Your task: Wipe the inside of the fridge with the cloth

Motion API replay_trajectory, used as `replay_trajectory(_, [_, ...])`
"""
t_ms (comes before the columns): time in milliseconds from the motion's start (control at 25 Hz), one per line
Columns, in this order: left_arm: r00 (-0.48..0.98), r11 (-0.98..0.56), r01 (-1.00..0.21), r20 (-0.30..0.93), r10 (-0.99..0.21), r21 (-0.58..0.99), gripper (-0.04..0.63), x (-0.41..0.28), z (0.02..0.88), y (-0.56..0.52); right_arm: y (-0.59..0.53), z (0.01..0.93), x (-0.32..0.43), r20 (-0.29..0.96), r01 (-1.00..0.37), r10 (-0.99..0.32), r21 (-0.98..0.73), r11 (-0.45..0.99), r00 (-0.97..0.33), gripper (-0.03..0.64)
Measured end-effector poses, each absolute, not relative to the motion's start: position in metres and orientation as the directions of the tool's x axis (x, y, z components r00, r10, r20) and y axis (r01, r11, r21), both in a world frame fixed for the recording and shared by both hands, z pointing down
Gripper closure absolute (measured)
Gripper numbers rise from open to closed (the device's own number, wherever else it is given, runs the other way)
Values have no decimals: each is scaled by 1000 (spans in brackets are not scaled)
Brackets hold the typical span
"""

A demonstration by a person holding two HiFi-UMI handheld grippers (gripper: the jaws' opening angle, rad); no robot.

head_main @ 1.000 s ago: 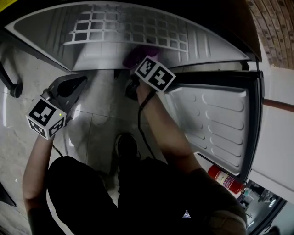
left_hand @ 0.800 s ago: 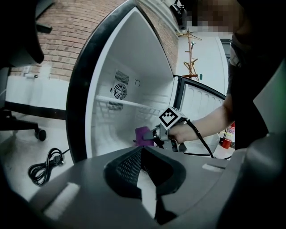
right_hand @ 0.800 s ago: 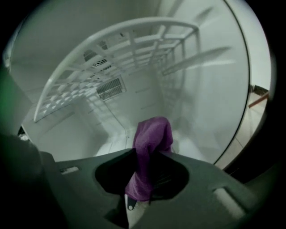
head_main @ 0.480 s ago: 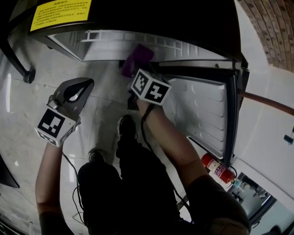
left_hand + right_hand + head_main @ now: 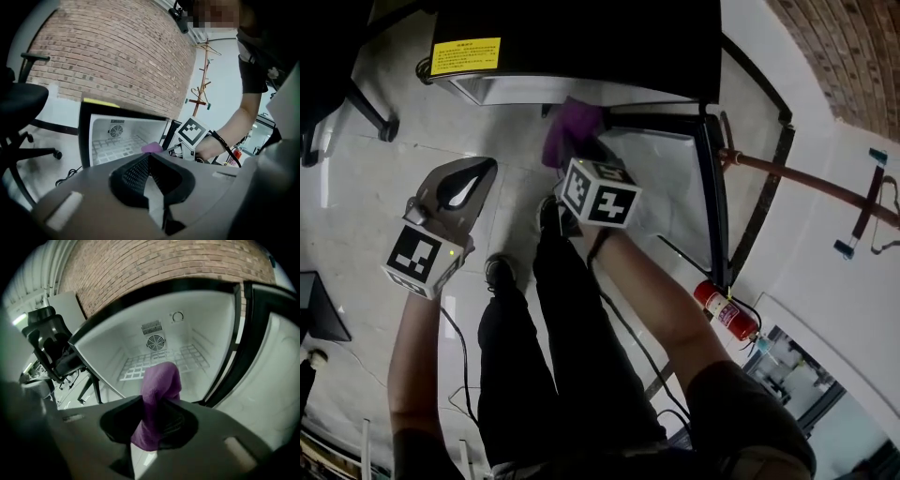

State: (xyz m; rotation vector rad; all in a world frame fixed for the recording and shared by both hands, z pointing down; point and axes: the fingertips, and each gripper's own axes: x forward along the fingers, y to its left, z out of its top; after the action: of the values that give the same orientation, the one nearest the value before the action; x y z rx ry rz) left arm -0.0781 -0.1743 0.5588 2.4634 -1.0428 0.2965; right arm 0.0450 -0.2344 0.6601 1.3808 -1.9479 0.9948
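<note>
A small black fridge (image 5: 581, 37) stands open, its white inside (image 5: 140, 341) and wire shelf (image 5: 164, 363) in view, its door (image 5: 675, 178) swung to the right. My right gripper (image 5: 154, 417) is shut on a purple cloth (image 5: 161, 378), which hangs over the jaws just in front of the opening. In the head view the cloth (image 5: 570, 131) sits at the fridge's lower edge, ahead of the right gripper (image 5: 577, 157). My left gripper (image 5: 149, 157) is held lower left of the fridge, jaws together with nothing between them. From there the cloth (image 5: 151, 147) shows too.
A black office chair (image 5: 18, 101) stands left of the fridge. A red fire extinguisher (image 5: 727, 312) leans by the wall at the right. A coat stand (image 5: 202, 89) rises behind the door. The person's legs and shoes (image 5: 499, 272) are on the tiled floor below the grippers.
The head view has pulled up and back, so the fridge looks smaller and farther. Both grippers have drawn back from the opening. The right gripper still holds the cloth.
</note>
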Motion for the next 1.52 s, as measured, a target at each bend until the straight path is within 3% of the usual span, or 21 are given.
replay_trajectory(760, [718, -608, -693, 295, -630, 388, 578, -42, 297, -111, -156, 397, 69, 744, -948, -598, -305, 91, -297, 540])
replay_trajectory(1520, [785, -674, -611, 206, -585, 415, 578, -18, 173, -22, -40, 250, 89, 688, -926, -657, -376, 39, -308, 540])
